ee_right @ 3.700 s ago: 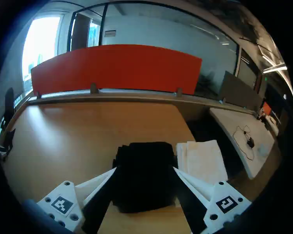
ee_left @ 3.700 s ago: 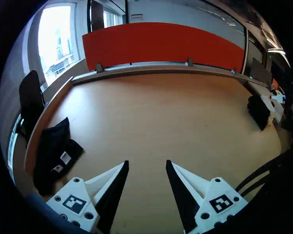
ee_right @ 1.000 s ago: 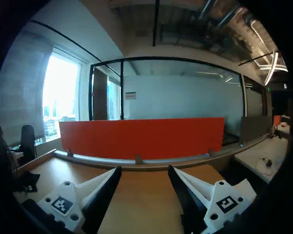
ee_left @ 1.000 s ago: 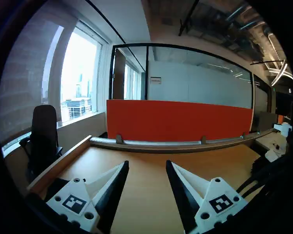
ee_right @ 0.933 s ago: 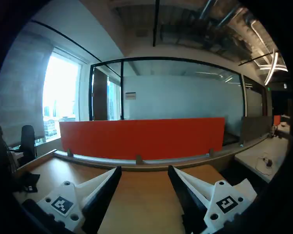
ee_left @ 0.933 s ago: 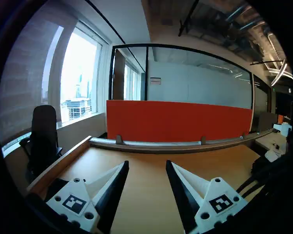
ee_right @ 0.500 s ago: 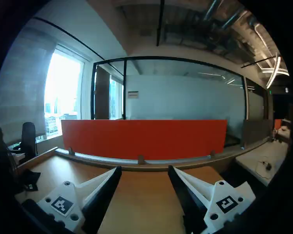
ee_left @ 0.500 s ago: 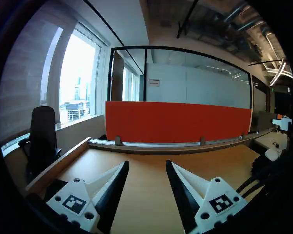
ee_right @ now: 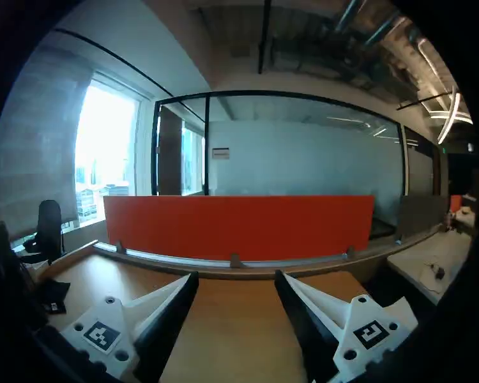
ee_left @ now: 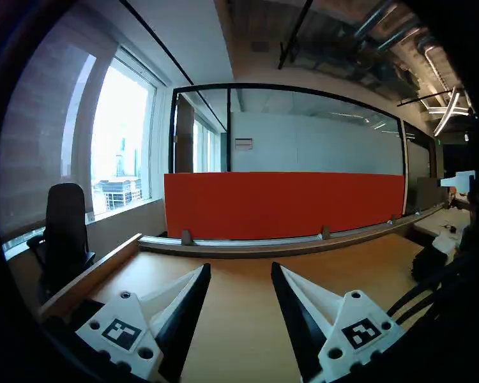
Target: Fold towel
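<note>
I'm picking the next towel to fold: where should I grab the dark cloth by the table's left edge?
Probably the corner of the dark cloth that points in toward the middle of the table. Come in low from that side with the open left hand-held gripper: the cloth lies slumped on the wood, its other edges near the rim. Finer folds are too small to tell.

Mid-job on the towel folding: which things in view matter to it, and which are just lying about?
For the job:
left claw, open, empty
right claw, open, empty
dark cloth with white tags, desk's left edge, likely a towel
dark stack, desk's right end, likely folded towels

Just there:
wooden desk
orange divider
office chair
</note>
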Demonstrator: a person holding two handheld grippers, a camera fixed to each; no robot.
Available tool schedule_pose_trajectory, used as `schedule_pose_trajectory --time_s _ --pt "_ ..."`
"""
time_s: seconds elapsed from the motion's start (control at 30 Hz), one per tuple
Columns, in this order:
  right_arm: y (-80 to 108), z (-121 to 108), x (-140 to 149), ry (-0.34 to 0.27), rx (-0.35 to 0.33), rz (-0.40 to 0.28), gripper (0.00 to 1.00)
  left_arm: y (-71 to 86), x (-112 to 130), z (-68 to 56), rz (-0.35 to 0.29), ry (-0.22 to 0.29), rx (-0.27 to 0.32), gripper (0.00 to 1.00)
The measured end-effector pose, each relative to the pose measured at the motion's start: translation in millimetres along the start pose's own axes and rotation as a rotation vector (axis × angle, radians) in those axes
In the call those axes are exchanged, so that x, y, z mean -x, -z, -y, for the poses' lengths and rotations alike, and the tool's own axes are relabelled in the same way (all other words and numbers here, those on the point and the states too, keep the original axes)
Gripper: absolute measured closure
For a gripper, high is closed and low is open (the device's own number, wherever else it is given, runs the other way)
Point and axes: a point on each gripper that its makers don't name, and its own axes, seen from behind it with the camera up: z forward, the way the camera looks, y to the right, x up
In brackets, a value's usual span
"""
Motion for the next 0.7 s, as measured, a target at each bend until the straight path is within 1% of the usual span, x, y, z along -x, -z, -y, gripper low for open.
schedule_pose_trajectory --time_s 0.13,0.3,0.5,0.7 --pt "1.1 2.6 -2.2 0.005 0.003 -0.002 0.08 -0.6 7.5 -1.2 -0.017 -0.014 0.006 0.31" --pt "0.9 5.5 0.9 0.004 0.007 -0.005 0.09 -1.9 20.3 3.7 -0.032 -0.035 -0.001 0.31" --pt "0.8 16.2 13.0 0.004 -0.004 0.005 0.08 -4.3 37.7 10.4 -0.050 -0.056 -0.018 0.31" --pt "1.1 22.3 28.6 0.011 -0.006 0.011 0.09 -3.2 56.0 11.7 -0.062 -0.066 -0.023 0.31"
